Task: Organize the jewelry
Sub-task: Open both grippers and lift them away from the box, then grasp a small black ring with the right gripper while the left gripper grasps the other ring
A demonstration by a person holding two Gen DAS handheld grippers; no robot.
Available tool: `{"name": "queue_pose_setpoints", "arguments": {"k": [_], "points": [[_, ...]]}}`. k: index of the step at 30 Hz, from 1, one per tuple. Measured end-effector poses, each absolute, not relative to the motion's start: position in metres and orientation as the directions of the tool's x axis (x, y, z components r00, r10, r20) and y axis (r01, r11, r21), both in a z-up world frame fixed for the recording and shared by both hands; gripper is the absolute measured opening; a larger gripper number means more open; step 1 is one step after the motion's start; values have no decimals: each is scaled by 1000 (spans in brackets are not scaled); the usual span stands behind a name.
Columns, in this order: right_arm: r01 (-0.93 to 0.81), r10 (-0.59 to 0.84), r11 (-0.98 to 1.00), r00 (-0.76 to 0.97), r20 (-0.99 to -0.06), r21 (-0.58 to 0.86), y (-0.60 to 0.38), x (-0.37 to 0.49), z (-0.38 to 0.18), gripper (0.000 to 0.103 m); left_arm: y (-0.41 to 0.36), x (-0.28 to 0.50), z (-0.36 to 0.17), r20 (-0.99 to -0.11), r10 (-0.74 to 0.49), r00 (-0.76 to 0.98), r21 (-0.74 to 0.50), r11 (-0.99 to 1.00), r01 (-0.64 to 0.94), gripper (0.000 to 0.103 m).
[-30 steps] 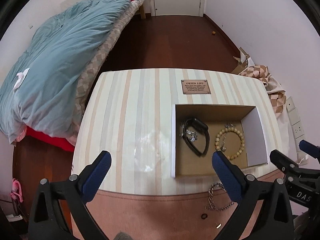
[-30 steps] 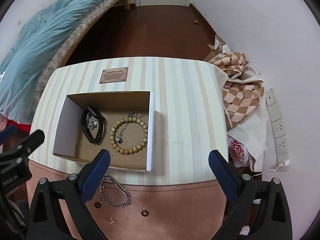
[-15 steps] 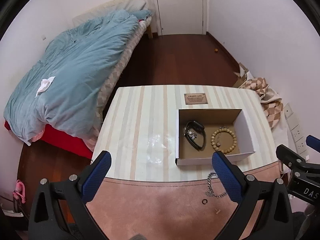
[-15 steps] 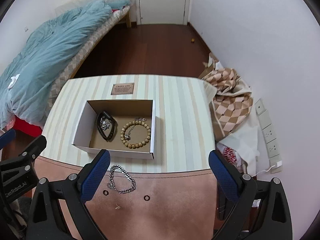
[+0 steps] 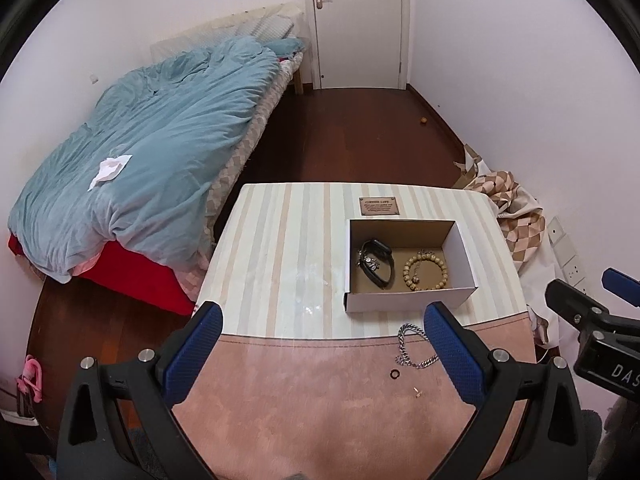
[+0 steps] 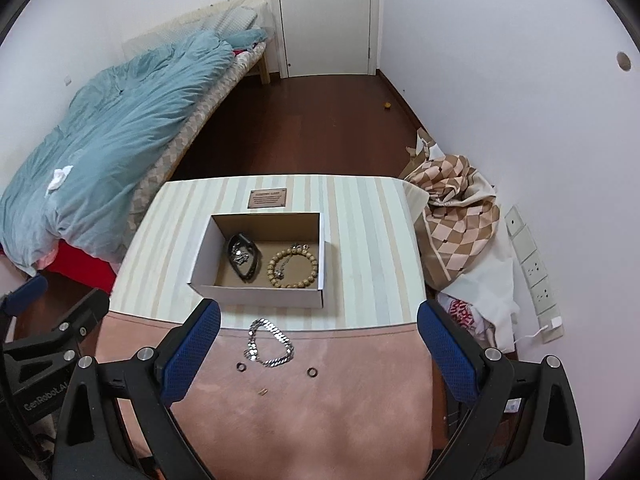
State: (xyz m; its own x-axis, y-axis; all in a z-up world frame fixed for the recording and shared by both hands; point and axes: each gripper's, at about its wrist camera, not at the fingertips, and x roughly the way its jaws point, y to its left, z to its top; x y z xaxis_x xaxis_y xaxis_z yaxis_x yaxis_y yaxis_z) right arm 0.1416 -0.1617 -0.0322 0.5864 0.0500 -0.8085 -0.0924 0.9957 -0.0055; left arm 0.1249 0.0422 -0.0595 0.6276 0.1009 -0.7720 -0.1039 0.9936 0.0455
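An open cardboard box (image 5: 408, 302) (image 6: 256, 295) stands on the striped table. It holds a black band (image 5: 378, 262) (image 6: 245, 256) and a wooden bead bracelet (image 5: 425, 270) (image 6: 293, 266). A silver chain (image 5: 412, 346) (image 6: 269, 345) lies on the pink mat in front of the box. Two small dark rings (image 6: 240, 367) (image 6: 311, 371) and a tiny gold piece (image 6: 263, 391) lie near it. My left gripper (image 5: 322, 346) and right gripper (image 6: 318, 344) are both open and empty, held high above the mat.
A bed with a blue duvet (image 5: 140, 168) stands left of the table. Checked cloth (image 6: 456, 216) is piled at the right by the wall. A brown plaque (image 5: 379, 205) lies behind the box. A shut door (image 5: 356, 20) is at the far wall.
Both grippers have pulled back and up from the table, so the box and chain look smaller and farther. Both stay open and empty.
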Motion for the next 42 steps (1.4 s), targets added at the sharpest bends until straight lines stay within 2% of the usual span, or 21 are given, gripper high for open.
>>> {"name": "queue_pose_setpoints", "arguments": {"k": [4, 10, 11, 12, 14, 18, 25, 29, 31, 33, 39, 42], "points": [[-84, 52, 996, 555, -830, 7, -167, 136, -46, 100, 46, 121, -73, -777, 134, 616, 61, 989, -138, 103], [-35, 33, 999, 464, -885, 19, -186, 135, -112, 97, 48, 120, -127, -820, 185, 541, 112, 980, -166, 103], [-34, 36, 999, 449, -893, 23, -187, 135, -124, 89, 48, 120, -137, -828, 191, 527, 118, 979, -169, 103], [-36, 35, 999, 436, -899, 22, -189, 136, -137, 75, 49, 121, -146, -835, 196, 514, 125, 978, -170, 103], [-31, 36, 999, 390, -920, 26, -192, 138, -167, 58, 49, 123, -171, -859, 202, 471, 138, 976, -167, 103], [-44, 99, 995, 346, -933, 90, -192, 141, -211, 57, 47, 128, -207, -885, 219, 411, 171, 974, -150, 103], [-80, 108, 993, 370, -923, 84, -179, 148, -246, 55, 52, 136, -239, -908, 228, 352, 189, 972, -141, 103], [-122, 76, 992, 409, -909, 27, -164, 148, -248, 43, 55, 140, -245, -912, 224, 342, 185, 972, -142, 103], [-124, 51, 992, 433, -900, -4, -161, 146, -249, 31, 55, 143, -246, -914, 218, 341, 180, 974, -139, 103], [-138, 36, 990, 449, -893, -30, -158, 142, -249, 13, 51, 144, -247, -917, 197, 346, 164, 979, -123, 103], [-74, 75, 996, 443, -894, 47, -181, 140, -244, 13, 25, 145, -246, -925, 74, 373, 63, 997, -41, 102], [-36, 62, 998, 452, -890, 51, -194, 141, -240, 13, 10, 148, -247, -927, 26, 374, 27, 1000, -3, 91]]}}
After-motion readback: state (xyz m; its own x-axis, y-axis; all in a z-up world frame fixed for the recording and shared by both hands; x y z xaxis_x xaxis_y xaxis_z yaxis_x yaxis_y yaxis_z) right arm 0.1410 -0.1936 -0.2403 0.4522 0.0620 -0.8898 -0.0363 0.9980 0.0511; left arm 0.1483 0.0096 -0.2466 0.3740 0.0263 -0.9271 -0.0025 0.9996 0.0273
